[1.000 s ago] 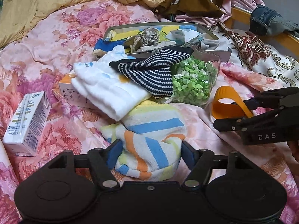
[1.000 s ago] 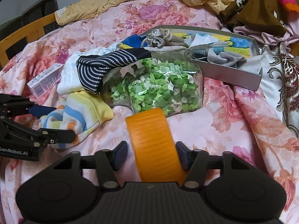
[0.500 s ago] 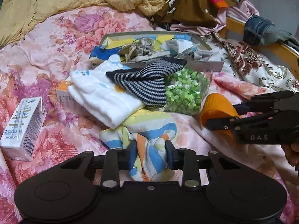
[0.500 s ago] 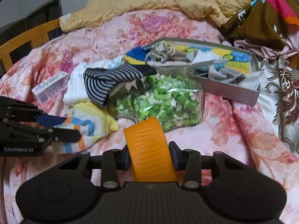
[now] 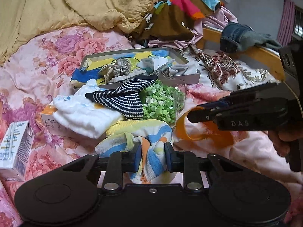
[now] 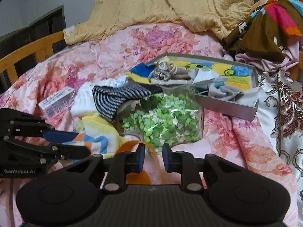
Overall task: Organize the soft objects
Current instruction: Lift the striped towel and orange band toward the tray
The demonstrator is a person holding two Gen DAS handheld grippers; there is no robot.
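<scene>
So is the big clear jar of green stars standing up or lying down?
Lying down: the clear jar of green paper stars rests on its side on the pink floral bedspread.

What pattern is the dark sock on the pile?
Navy with white stripes, clearest in the left wrist view.

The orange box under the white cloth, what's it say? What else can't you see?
- Orange box, left wrist view: white cloth covers most of it; print too small.
- Orange band, right wrist view: the right gripper hides its lower part.
</scene>
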